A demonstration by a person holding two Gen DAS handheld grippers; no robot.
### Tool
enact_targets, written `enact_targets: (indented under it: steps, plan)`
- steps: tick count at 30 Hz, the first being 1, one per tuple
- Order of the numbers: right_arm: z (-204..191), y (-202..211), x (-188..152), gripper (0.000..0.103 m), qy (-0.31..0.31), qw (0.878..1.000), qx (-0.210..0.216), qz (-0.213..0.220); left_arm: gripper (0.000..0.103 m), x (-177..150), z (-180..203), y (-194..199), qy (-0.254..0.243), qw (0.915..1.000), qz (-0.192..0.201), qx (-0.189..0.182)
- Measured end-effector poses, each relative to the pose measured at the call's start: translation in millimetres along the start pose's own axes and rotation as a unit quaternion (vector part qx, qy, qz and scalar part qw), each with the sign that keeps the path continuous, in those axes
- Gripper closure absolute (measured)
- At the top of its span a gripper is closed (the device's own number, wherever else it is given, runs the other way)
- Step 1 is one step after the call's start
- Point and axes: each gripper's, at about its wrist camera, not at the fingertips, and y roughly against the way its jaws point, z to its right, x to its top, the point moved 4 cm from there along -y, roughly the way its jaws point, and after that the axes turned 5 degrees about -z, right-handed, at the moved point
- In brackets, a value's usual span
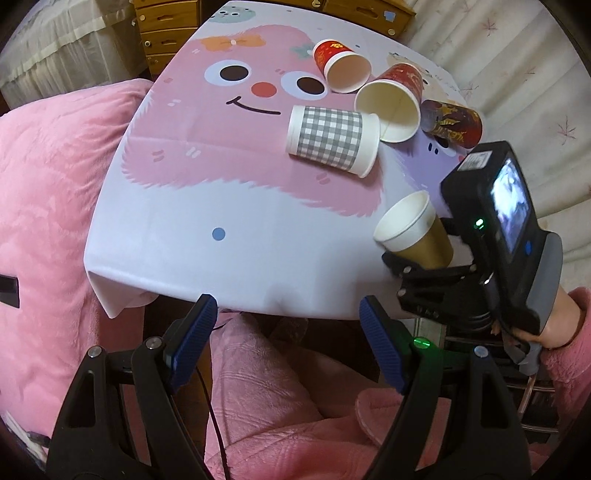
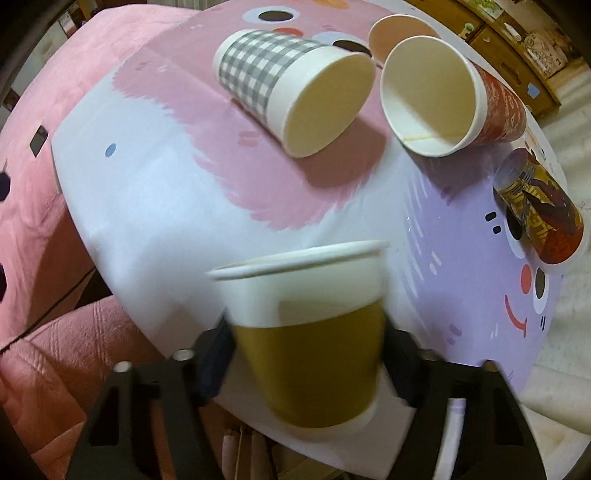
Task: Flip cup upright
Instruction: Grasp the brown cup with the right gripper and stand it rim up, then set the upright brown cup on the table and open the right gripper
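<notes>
My right gripper (image 2: 308,354) is shut on a gold and white paper cup (image 2: 310,332), mouth up and tilted, above the table's near edge; it shows in the left wrist view (image 1: 415,230) too. A grey checked cup (image 1: 332,136) lies on its side mid-table, also in the right wrist view (image 2: 284,79). Two red cups (image 1: 341,64) (image 1: 395,99) and a dark patterned cup (image 1: 452,123) lie on their sides behind it. My left gripper (image 1: 288,343) is open and empty, below the table's front edge.
The table wears a cartoon-face cloth (image 1: 221,184). A pink plush cushion (image 1: 48,184) is at the left, a wooden drawer unit (image 1: 166,29) behind. Pink-clad legs (image 1: 266,398) are under the front edge.
</notes>
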Motion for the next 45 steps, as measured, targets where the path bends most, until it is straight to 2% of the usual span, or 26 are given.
enact_targets:
  steps: [4,6,8,11,13,16,20,23,27,33,40,45]
  plan:
    - [12.1,8.8,3.8,0.038,-0.019,0.999,0.006,0.030,0.026,1.8,-1.4,0.6,-0.002,1.0000,0.000,0.008]
    - [18.8,21.0,4.3,0.038,-0.039,0.996,0.012,0.075,0.026,3.0,-2.0,0.3,-0.001,1.0000,0.000,0.008]
    - [29.3,33.9,3.5,0.038,-0.066,0.987,0.020,0.143,0.026,3.5,-2.2,-0.8,0.000,1.0000,-0.003,0.009]
    - [42.4,52.9,-6.0,0.038,-0.119,0.957,0.045,0.262,0.026,2.8,-2.0,-0.3,-0.007,0.9998,-0.003,0.018]
    - [49.1,58.2,-12.8,0.038,-0.146,0.938,0.056,0.311,0.026,1.7,-2.3,1.3,-0.017,0.9996,0.003,0.021]
    - [60.0,51.5,-23.0,0.038,-0.189,0.918,0.053,0.345,0.026,1.6,-7.1,4.1,-0.015,0.9994,0.014,0.027]
    - [64.9,40.1,-39.5,0.038,-0.238,0.883,0.045,0.403,0.026,2.0,-14.3,5.3,0.002,0.9997,0.021,0.009]
    - [54.9,29.5,-35.4,0.038,-0.246,0.881,0.013,0.404,0.026,1.7,-17.2,3.4,0.002,0.9997,0.025,0.005]
    - [50.8,7.6,-29.4,0.037,-0.254,0.878,-0.002,0.407,0.026,1.3,-15.9,0.3,-0.014,0.9996,0.026,0.001]
    - [40.5,-2.2,-26.2,0.036,-0.259,0.873,-0.005,0.413,0.026,2.3,-8.0,-3.3,-0.042,0.9988,0.026,0.001]
    - [34.9,-6.7,-29.4,0.036,-0.255,0.881,0.013,0.399,0.026,4.9,-3.5,-5.7,-0.056,0.9983,0.018,-0.001]
    - [34.8,-9.6,-37.7,0.036,-0.269,0.881,0.017,0.389,0.026,9.3,-0.1,-4.3,-0.064,0.9979,0.012,0.000]
